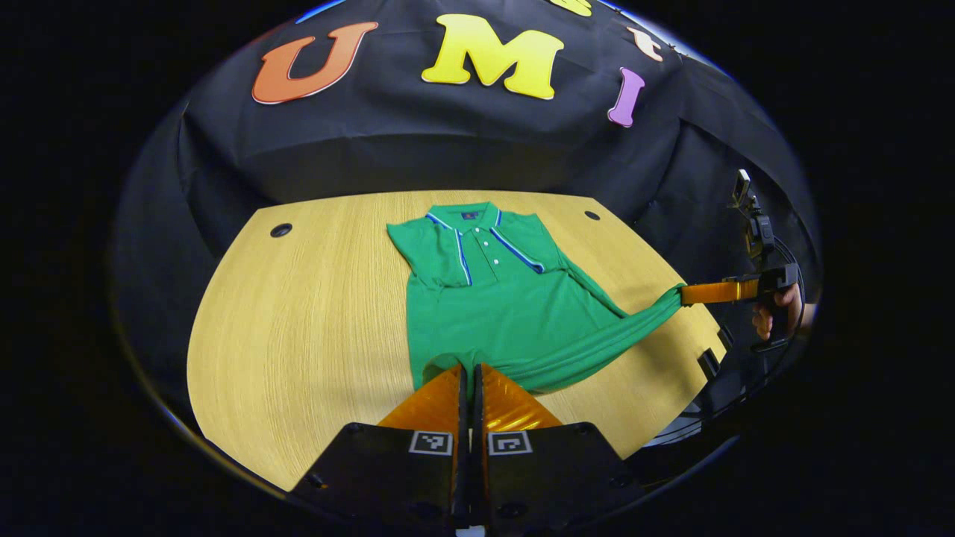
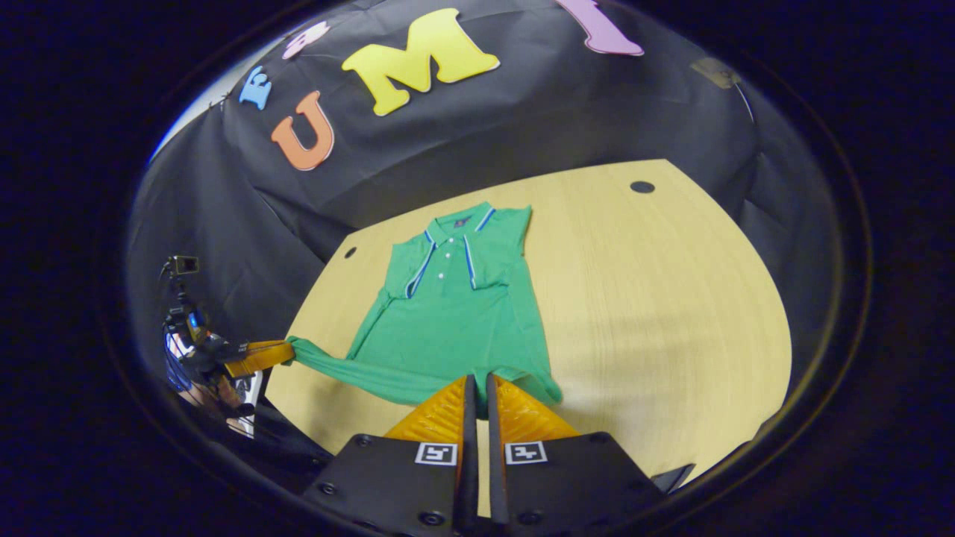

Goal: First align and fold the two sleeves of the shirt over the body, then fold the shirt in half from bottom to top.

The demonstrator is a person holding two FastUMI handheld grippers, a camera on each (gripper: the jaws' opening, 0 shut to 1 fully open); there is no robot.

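Left gripper view shows us both grippers clenched on the green shirt's [image 1: 492,306] hem: ours [image 1: 471,367] nearest, the other [image 1: 683,294] stretched rightward off the wooden table [image 1: 298,328].

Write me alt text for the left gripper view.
A green polo shirt lies on a wooden table, sleeves folded in, its bottom hem pinched at both corners: by the left gripper up close and by the right gripper off to the side.

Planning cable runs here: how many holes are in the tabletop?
2. In the left gripper view, the left hole sits at the table's far-left corner and the right hole at far right. The shirt may hide more.
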